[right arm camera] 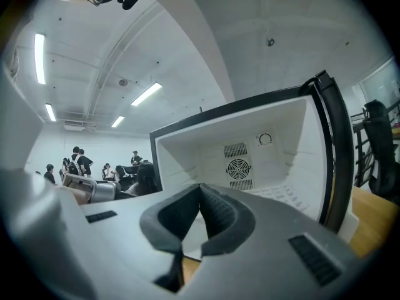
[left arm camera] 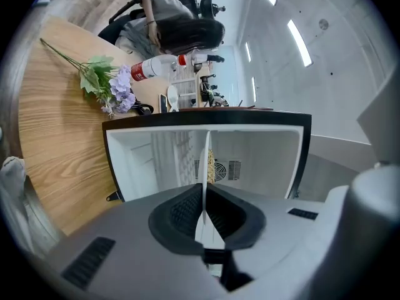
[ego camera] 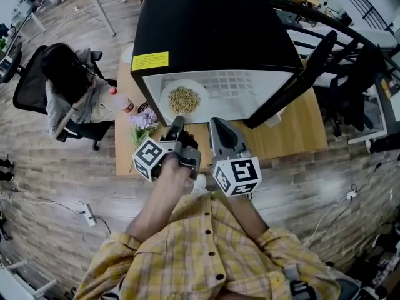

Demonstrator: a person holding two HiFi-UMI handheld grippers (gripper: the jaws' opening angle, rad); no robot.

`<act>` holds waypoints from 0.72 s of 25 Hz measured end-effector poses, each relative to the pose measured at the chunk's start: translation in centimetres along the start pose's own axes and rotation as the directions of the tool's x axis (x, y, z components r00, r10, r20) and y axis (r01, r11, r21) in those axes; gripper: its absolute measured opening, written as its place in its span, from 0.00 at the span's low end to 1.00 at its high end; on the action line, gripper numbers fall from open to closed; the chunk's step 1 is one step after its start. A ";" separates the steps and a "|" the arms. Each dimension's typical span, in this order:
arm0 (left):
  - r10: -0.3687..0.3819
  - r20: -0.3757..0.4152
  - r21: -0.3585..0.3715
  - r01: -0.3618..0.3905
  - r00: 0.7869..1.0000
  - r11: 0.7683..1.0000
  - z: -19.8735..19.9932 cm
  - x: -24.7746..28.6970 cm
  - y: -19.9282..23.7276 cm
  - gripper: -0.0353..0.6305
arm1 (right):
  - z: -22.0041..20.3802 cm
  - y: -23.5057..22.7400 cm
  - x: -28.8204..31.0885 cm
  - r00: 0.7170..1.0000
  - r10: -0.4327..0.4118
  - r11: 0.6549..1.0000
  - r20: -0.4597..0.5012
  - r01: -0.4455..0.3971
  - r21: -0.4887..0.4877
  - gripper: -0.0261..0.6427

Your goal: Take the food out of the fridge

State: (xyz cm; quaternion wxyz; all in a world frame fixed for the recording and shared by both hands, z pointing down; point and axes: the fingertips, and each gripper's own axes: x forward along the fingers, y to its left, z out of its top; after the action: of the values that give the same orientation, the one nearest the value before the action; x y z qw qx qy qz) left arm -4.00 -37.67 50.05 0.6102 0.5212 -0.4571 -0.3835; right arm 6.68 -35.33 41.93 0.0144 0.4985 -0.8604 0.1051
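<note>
Pretty sure this is an open-plan office or lab. There's an office chair [ego camera: 26, 89], a power strip [ego camera: 89, 216] on the wood floor [ego camera: 50, 167], and strip lights [right arm camera: 148, 94] overhead.

Both grippers point away from the body, side by side and close together. The left gripper [ego camera: 177, 127] is rolled onto its side, its jaws clamped on the thin rim of a plate [ego camera: 169, 100]. The bare left forearm [ego camera: 159, 199] reaches forward from a plaid sleeve [ego camera: 119, 252]. The right gripper [ego camera: 219, 125] sits just to its right, jaws closed on nothing. Its arm is mostly hidden, seemingly bent close to the chest.
</note>
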 end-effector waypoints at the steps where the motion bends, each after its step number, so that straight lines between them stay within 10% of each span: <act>1: -0.003 -0.002 -0.002 0.003 1.000 1.000 0.0 -0.4 0.0 0.08 | -0.1 0.2 -0.1 1.000 -0.002 1.000 -0.001 0.002 0.000 0.05; 18: -0.057 -0.060 0.000 0.057 0.997 0.998 -0.1 -7.4 -1.5 0.08 | -1.7 4.3 -3.4 0.999 -0.051 0.999 -0.002 0.051 0.007 0.05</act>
State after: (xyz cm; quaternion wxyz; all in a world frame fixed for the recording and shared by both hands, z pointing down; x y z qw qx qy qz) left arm -5.99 -30.92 47.39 0.6119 0.5457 -0.4238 -0.3849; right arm 4.52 -30.02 42.46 0.0160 0.5203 -0.8469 0.1084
